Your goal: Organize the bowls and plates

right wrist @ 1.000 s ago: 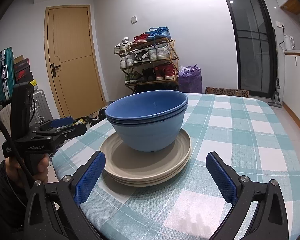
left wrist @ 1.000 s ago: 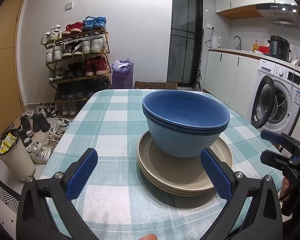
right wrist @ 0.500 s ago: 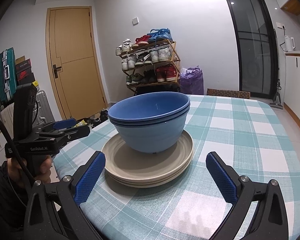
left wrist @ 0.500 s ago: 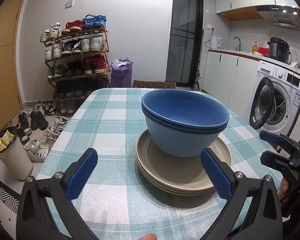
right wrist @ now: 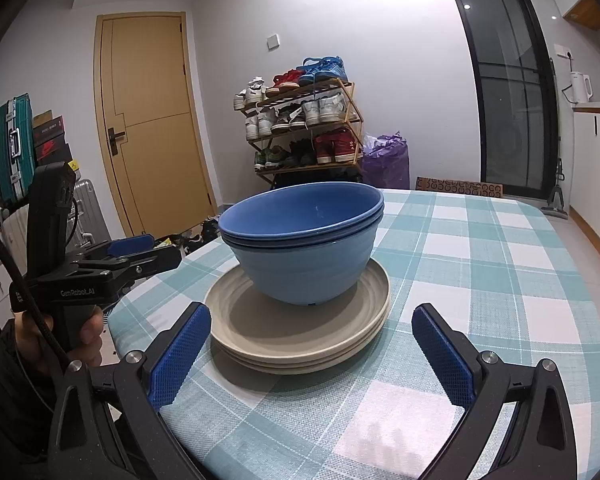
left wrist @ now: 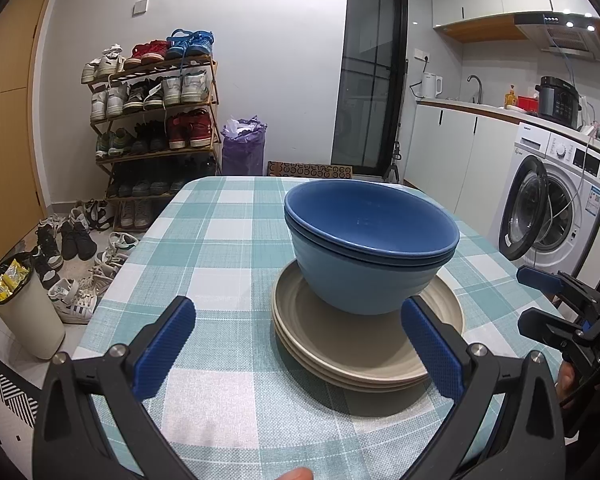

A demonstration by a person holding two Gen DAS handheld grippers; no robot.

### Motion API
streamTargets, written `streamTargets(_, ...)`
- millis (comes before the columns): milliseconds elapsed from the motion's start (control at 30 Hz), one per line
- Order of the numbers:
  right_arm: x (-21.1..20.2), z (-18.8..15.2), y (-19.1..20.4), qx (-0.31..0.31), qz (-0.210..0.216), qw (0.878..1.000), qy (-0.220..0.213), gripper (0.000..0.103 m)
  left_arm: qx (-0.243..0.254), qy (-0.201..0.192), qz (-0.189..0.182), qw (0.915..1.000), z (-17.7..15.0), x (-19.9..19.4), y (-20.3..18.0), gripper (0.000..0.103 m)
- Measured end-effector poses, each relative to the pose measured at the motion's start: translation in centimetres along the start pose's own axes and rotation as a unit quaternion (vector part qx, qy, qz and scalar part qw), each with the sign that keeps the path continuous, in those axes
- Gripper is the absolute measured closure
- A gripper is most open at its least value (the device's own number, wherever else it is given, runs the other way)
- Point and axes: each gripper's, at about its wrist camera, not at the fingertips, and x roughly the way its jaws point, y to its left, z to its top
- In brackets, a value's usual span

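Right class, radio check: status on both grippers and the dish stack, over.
Left gripper open, empty. Right gripper open, empty. Blue bowls nested on beige plates, untouched on checked table. Nothing in the way.

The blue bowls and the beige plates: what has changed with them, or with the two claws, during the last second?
Almost nothing. Both cameras shifted only slightly. The blue bowls stay nested on the beige plates on the checked tablecloth. The left claw and right claw stay open and empty, short of the stack.
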Motion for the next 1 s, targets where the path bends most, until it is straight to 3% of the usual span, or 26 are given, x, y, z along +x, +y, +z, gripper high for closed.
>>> streamTargets(1000, 0.27, -0.03, 0.36, -0.003, 0.010, 1.000, -0.001, 0.001, -0.002, -0.007, -0.005, 1.0000, 0.19, -0.35, -0.14, 0.000)
